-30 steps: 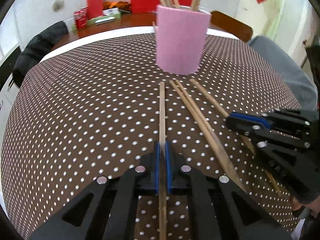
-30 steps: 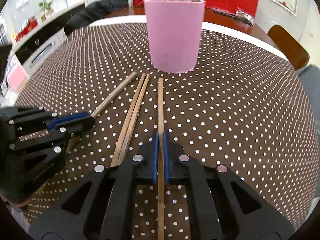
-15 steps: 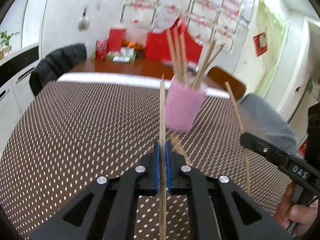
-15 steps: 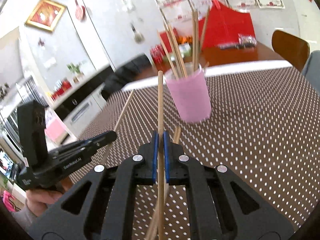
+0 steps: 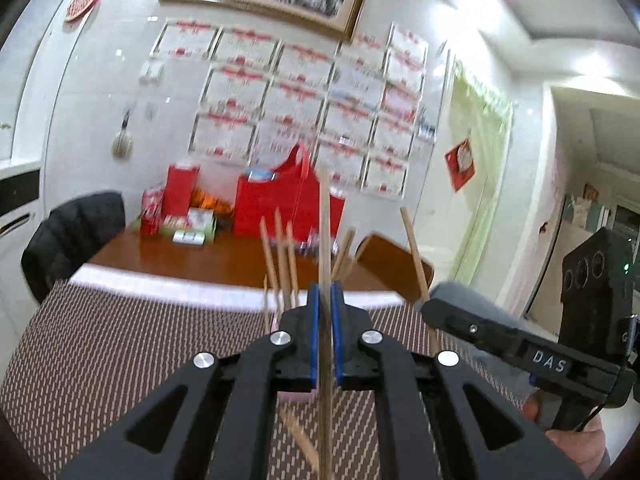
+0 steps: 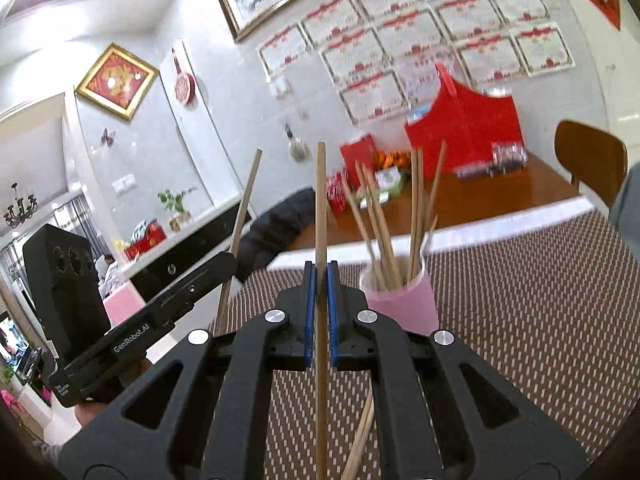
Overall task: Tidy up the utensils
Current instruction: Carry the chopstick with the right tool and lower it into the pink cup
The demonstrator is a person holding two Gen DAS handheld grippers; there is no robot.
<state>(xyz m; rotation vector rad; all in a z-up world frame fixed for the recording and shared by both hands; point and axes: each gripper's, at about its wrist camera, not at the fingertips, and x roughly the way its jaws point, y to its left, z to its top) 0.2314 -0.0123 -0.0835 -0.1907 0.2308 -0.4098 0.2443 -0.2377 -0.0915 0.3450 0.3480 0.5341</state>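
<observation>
Left wrist view: the left gripper (image 5: pixel 325 308) is pressed together on a wooden chopstick (image 5: pixel 324 240), which runs straight up between the blue pads and reaches above the jaw tips, in front of a red bag (image 5: pixel 276 208) on the far wooden table (image 5: pixel 192 260). The pink cup (image 5: pixel 296 395) is mostly hidden behind the gripper; only a strip of its base shows, with more chopsticks (image 5: pixel 280 256) fanning out of it above the jaws. Below, a loose chopstick (image 5: pixel 300 436) lies on the brown polka-dot tablecloth (image 5: pixel 100 360). At right, the right gripper (image 5: pixel 430 304) pinches another chopstick (image 5: pixel 414 252), tilted slightly left.

Right wrist view: the right gripper (image 6: pixel 319 276) is clamped on its chopstick (image 6: pixel 320 208), held upright through the pads. Just right of the jaws stands the pink cup (image 6: pixel 400 300) on the dotted tablecloth (image 6: pixel 540 300), holding a bundle of chopsticks (image 6: pixel 384 220). A loose chopstick (image 6: pixel 362 436) lies on the cloth beneath the gripper. At left, the left gripper (image 6: pixel 230 260) grips a chopstick (image 6: pixel 244 208) leaning right, with a hand (image 6: pixel 86 412) partly visible under it.
</observation>
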